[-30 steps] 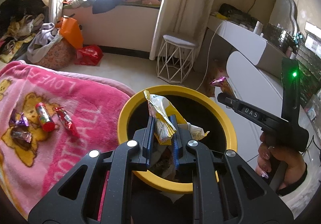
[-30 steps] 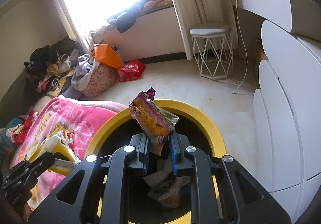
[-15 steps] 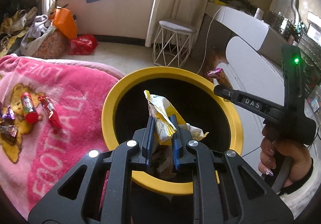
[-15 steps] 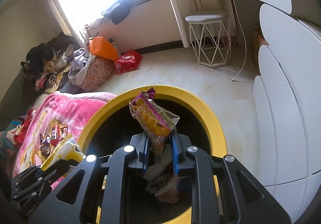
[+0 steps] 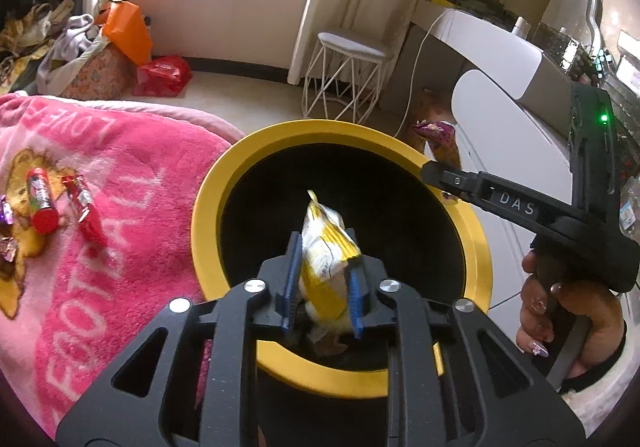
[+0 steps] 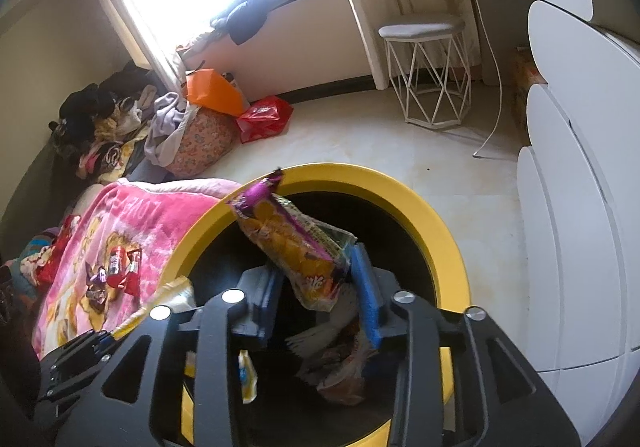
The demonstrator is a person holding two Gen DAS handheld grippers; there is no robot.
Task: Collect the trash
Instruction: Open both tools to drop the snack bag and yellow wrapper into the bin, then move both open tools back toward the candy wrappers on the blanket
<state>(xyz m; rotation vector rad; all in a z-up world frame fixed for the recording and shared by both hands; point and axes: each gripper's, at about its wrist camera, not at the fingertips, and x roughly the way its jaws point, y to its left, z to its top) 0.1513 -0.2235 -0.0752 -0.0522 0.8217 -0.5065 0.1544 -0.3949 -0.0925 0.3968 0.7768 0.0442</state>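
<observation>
Both tools over the bin [image 5: 476, 247], jaws opening. Left tool [image 5: 322, 283] has a yellow wrapper [image 5: 324, 259] loose between its pads; right tool [image 6: 316, 295], spread wider, is dropping a purple chip bag [image 6: 296, 247]. I'd finish opening, then lift straight out. Only my left view shows my right hand [image 5: 568, 311]; only my right view shows the trash [image 6: 340, 367] below.

One yellow-rimmed bin [image 5: 208, 207]; two snack wrappers [image 5: 326, 251] [image 6: 296, 247] over it; one white stool [image 5: 348, 79].
</observation>
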